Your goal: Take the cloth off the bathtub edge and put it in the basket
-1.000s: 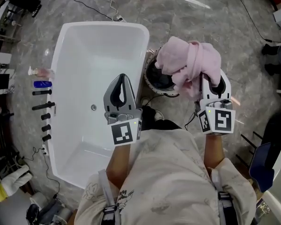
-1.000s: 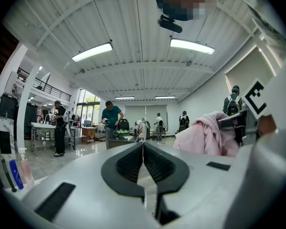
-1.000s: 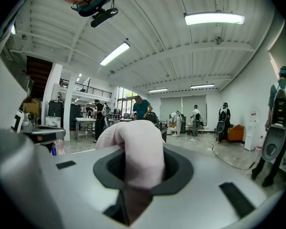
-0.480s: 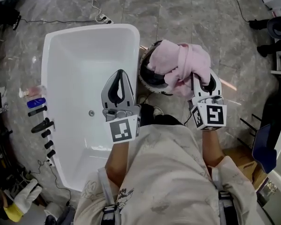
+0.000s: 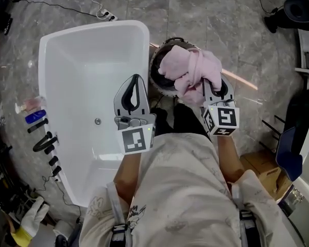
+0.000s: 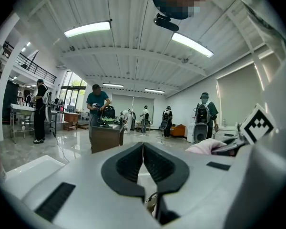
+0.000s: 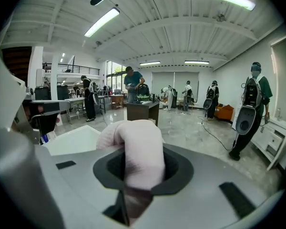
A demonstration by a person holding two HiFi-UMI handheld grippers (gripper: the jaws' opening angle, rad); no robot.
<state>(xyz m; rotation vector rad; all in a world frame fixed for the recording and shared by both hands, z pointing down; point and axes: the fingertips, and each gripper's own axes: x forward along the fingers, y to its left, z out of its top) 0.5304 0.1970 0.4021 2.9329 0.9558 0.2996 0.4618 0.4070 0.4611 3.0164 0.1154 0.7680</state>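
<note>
My right gripper (image 5: 213, 87) is shut on the pink cloth (image 5: 190, 72), which hangs bunched over the dark round basket (image 5: 156, 76) beside the tub. In the right gripper view the cloth (image 7: 136, 149) fills the space between the jaws. My left gripper (image 5: 133, 90) is shut and empty, held over the right rim of the white bathtub (image 5: 62, 45). In the left gripper view the jaws (image 6: 143, 151) meet with nothing between them, and the pink cloth (image 6: 205, 147) shows at the right.
A tap and dark handles (image 5: 44, 140) and a blue bottle (image 5: 33, 116) sit on the tub's left rim. A power strip and cable (image 5: 104, 13) lie on the marble floor behind it. A cardboard box (image 5: 257, 164) stands at the right. People (image 7: 133, 87) stand far off.
The right gripper has come down with the cloth toward the basket. The left gripper has shifted slightly over the tub rim. The head view has swung, so the tub sits further left.
</note>
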